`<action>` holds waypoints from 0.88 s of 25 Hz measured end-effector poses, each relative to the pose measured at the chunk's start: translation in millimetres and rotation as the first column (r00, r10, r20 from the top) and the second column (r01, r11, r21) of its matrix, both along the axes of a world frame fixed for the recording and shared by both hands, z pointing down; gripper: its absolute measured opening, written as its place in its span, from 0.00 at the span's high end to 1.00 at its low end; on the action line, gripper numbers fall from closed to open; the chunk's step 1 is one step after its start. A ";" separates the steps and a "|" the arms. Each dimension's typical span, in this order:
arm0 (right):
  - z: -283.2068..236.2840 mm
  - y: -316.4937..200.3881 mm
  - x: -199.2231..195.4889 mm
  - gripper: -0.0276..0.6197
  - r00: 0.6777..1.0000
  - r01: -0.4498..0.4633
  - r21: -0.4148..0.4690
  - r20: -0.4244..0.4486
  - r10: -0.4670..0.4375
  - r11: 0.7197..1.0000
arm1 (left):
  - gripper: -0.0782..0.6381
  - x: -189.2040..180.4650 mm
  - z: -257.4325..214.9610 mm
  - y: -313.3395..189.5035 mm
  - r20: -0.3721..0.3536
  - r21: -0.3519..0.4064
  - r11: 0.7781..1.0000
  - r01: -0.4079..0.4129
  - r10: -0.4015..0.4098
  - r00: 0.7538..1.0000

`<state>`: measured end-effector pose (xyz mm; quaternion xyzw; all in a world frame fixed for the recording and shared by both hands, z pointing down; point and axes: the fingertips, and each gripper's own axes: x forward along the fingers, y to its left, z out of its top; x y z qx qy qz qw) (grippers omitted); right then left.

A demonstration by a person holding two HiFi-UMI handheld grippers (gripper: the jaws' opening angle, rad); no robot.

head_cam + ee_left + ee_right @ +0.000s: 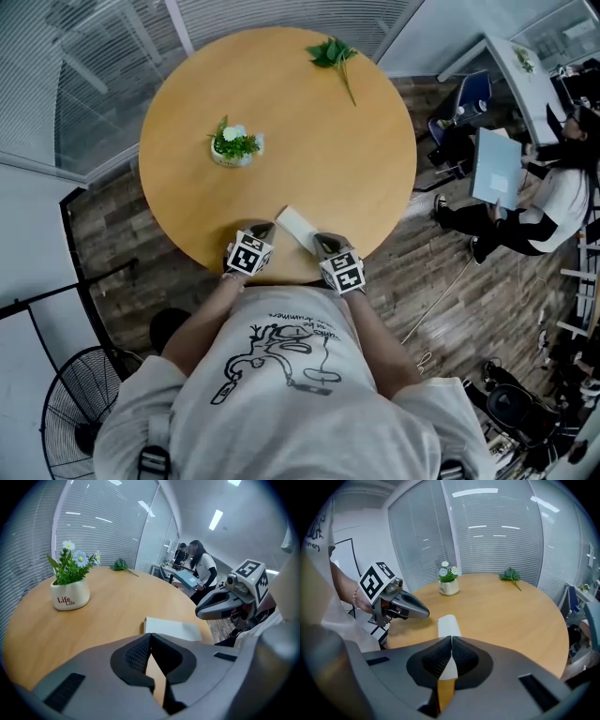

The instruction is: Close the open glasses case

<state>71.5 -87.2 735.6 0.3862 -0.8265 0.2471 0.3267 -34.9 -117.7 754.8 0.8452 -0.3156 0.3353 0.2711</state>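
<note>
Head view has the white glasses case (298, 225) lying slantwise on the round table (309, 122), right by the near edge. The left gripper (262, 229) is just to one side of it and the right gripper (322, 243) just to the other, neither touching it as far as I can see. Each gripper's own view shows its tongs pressed together with nothing between them. The case looks low and flat from both sides, and I can't make out a raised lid or which long side carries the hinge, so that wants settling first. To do it well, I'd steady the base against the tabletop with one closed tip and push the lid over with the other. The last press should go straight down, not sideways, since the case sits near enough the rim to slide off. The little flower pot (234, 147) and the leafy sprig (333, 54) are well apart from all this.
</note>
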 end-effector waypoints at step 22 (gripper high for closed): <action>-96.8 -37.3 13.8 0.94 0.993 -0.088 0.124 0.085 0.078 0.988 | 0.86 10.4 -120.2 -28.6 -0.228 0.165 0.979 0.117 -0.077 0.971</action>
